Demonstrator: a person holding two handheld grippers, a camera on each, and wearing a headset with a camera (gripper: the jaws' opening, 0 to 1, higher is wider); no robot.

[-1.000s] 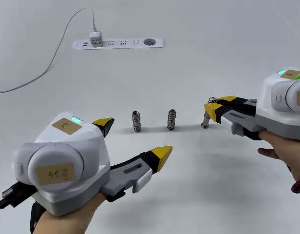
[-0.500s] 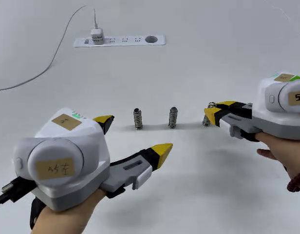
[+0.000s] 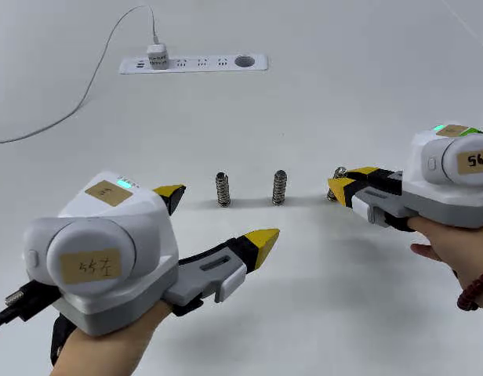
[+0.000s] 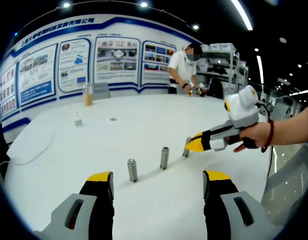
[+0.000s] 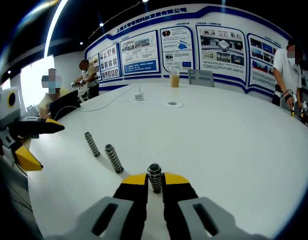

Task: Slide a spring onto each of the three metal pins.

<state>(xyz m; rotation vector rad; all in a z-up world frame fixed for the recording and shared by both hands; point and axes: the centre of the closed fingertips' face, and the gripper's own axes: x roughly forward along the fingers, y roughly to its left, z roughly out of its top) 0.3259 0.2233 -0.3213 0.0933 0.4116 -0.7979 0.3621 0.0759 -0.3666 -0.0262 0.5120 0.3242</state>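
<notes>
I watched three small coiled steel springs standing in a row across the bare white tabletop (image 3: 320, 313), running from nine to three o'clock. The first spring (image 3: 223, 189) and second spring (image 3: 279, 187) stood free and upright, near each other. The third spring (image 3: 336, 175) was at the three o'clock end, between the yellow tips of the right gripper (image 3: 341, 182).

In the right gripper view the jaws were drawn in almost fully, pinching that spring low on its coils. The rounded top of a metal pin (image 5: 154, 168) poked out above them. The left gripper (image 3: 217, 215) hung at seven o'clock, well apart from the row, with its jaws spread wide and nothing between them. A white power strip (image 3: 193, 63) lay far off at twelve o'clock.

All three springs looked already seated, so I judged the job nearly finished.

These springs struck me as very light and smooth, stiff enough across the coils but ready to squirt out of a hard pinch. I would hold one gently across its middle coils. The slender pin seemed easy to tip, so any pull should go straight up rather than sideways.
</notes>
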